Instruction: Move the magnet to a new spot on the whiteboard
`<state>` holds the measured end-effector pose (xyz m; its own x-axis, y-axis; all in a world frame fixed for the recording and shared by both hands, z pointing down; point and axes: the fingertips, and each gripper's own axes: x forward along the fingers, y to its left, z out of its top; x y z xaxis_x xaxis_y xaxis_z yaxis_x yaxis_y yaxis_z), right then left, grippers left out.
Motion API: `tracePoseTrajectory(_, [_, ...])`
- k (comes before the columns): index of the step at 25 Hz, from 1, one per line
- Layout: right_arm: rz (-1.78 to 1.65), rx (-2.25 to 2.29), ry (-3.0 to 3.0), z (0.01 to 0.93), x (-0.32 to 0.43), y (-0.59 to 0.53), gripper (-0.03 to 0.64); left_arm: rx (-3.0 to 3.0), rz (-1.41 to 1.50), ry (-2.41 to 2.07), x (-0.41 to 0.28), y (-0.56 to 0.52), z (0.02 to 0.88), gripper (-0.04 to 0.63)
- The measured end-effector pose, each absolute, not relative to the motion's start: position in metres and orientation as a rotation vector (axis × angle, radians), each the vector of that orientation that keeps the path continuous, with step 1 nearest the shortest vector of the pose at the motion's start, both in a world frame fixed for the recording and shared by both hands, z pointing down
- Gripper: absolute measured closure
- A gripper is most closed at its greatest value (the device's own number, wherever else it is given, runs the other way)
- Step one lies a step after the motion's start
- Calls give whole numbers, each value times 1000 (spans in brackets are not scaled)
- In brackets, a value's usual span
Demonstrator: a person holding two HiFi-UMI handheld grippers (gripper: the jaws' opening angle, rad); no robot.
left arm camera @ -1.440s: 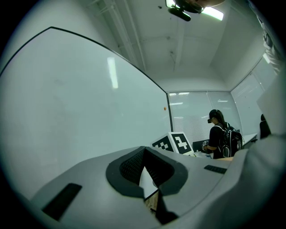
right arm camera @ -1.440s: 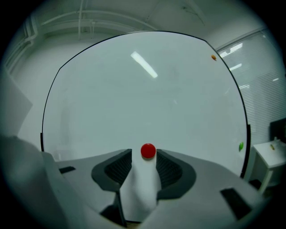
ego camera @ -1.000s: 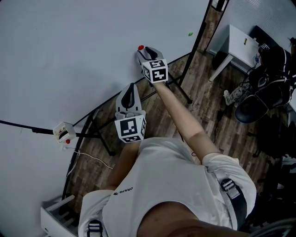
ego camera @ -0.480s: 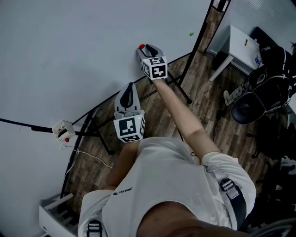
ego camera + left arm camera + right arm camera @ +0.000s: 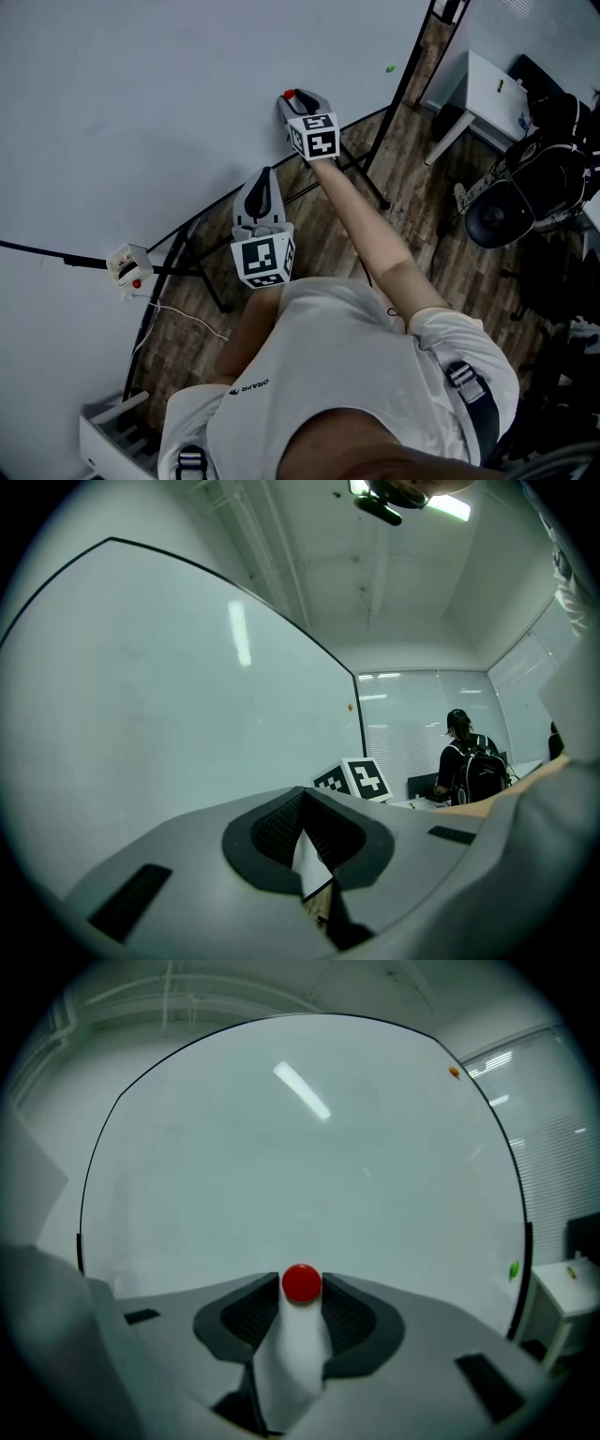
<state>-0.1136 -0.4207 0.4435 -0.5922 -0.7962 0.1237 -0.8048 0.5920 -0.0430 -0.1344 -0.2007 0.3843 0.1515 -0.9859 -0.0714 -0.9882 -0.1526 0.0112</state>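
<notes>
A small round red magnet (image 5: 302, 1282) sits between the tips of my right gripper (image 5: 302, 1290), which is shut on it. The magnet (image 5: 289, 95) is held against or just off the whiteboard (image 5: 141, 112), near its lower edge; I cannot tell whether it touches. My right gripper (image 5: 293, 99) reaches forward on an outstretched arm. Nearer the body, my left gripper (image 5: 262, 180) points at the board's bottom edge. In the left gripper view, this gripper (image 5: 302, 795) is shut with nothing in it, beside the whiteboard (image 5: 141, 714).
A green magnet (image 5: 390, 67) and an orange magnet (image 5: 454, 1072) stick to the board's far right. An eraser holder (image 5: 128, 266) hangs at the lower left. The board's stand legs (image 5: 370, 183), a white table (image 5: 487, 89) and an office chair (image 5: 506, 211) stand to the right.
My right gripper has edged slightly up along the board with the red magnet still held. The left gripper has stayed put. The office chair at the right has shifted.
</notes>
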Motion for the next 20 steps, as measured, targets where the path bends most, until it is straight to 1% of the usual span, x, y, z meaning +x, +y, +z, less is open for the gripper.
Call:
tracePoseTrajectory(3, [113, 1361, -2718, 443, -112, -420, 484, -2365, 91, 2010, -131, -202, 384, 594])
tracePoseTrajectory(20, [92, 1355, -2722, 440, -107, -415, 488, -2377, 83, 1987, -122, -200, 382, 594])
